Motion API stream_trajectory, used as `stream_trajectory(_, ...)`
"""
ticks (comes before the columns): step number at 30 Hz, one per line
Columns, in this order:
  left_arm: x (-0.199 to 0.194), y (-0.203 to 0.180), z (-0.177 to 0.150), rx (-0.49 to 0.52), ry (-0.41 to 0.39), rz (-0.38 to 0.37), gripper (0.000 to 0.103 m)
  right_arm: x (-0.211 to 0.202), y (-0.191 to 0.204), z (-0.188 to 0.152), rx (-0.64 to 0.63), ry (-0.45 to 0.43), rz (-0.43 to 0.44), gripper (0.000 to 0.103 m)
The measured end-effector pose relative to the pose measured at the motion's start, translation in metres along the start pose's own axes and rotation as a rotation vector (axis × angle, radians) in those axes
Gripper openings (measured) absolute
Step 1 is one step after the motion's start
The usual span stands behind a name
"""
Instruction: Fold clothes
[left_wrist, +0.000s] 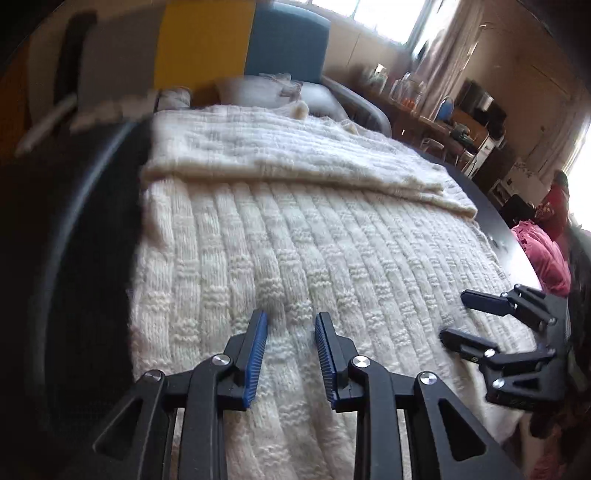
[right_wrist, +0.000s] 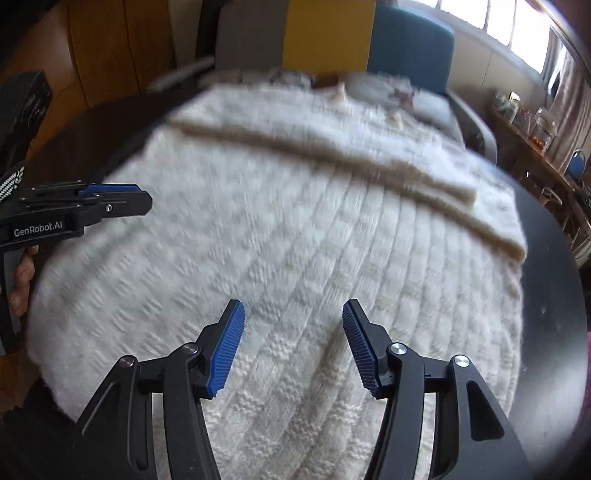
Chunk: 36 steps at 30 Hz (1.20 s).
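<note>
Mostly blurred, the knitted sweater (right_wrist: 280, 236) hides the dark table (right_wrist: 554, 295).

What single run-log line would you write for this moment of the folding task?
garment: cream knit sweater flat on dark table, far part folded over | left tongs: open, empty | right tongs: open, empty

A dark round table (left_wrist: 517, 243) carries a cream knitted sweater (left_wrist: 295, 240), which spreads flat ahead of both grippers and covers most of the top. Its far part is folded over. Bare tabletop shows on both sides.
</note>
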<state>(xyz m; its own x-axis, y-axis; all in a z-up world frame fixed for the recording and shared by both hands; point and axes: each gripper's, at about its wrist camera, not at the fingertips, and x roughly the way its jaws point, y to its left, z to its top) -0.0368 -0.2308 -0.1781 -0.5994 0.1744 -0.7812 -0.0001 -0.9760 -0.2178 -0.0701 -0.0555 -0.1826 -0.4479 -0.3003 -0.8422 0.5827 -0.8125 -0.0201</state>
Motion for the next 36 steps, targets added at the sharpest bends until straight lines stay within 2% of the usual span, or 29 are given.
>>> stream_trajectory(1,-0.003,0.000,-0.003,0.008,-0.015,-0.003,0.027,-0.001,-0.002,-0.002,0.006,-0.012,0.011,0.059)
stream_trajectory(5,-0.017,0.016,0.000,-0.071,-0.035,-0.074,0.027,-0.005,-0.010,0.000,0.018,-0.012,0.052,0.060)
stream_trajectory(6,-0.021,0.019,0.003,-0.082,-0.054,-0.066,0.027,-0.006,-0.012,0.002,0.021,-0.010,0.062,0.060)
stream_trajectory(9,-0.025,0.028,0.014,-0.098,-0.083,-0.038,0.028,-0.010,-0.017,0.009,0.019,-0.029,0.017,0.060)
stream_trajectory(12,-0.009,0.035,0.016,-0.108,-0.014,0.064,0.029,-0.003,-0.035,0.011,0.072,-0.025,-0.014,0.060)
stream_trajectory(15,-0.009,0.030,0.011,-0.079,-0.026,0.087,0.029,0.008,-0.047,0.005,0.104,0.000,-0.008,0.061)
stream_trajectory(18,-0.018,0.025,0.024,-0.084,-0.053,0.058,0.029,0.006,-0.050,0.008,0.085,0.000,0.012,0.061)
stream_trajectory(20,-0.020,0.026,0.041,-0.092,-0.079,0.053,0.030,0.003,-0.056,0.019,0.090,-0.031,0.008,0.061)
stream_trajectory(26,-0.009,0.037,0.101,-0.107,-0.138,0.079,0.031,-0.001,-0.089,0.086,0.123,-0.166,-0.057,0.061)
stream_trajectory(31,0.012,0.044,0.133,-0.058,-0.149,0.120,0.031,0.027,-0.129,0.125,0.174,-0.163,-0.089,0.061)
stream_trajectory(33,0.029,0.050,0.143,-0.041,-0.121,0.153,0.031,0.047,-0.143,0.130,0.199,-0.132,-0.091,0.061)
stream_trajectory(35,0.057,0.059,0.145,-0.034,-0.034,0.195,0.031,0.072,-0.155,0.128,0.220,-0.063,-0.102,0.061)
stream_trajectory(36,0.072,0.066,0.142,-0.045,0.017,0.224,0.030,0.075,-0.157,0.126,0.223,-0.070,-0.096,0.062)
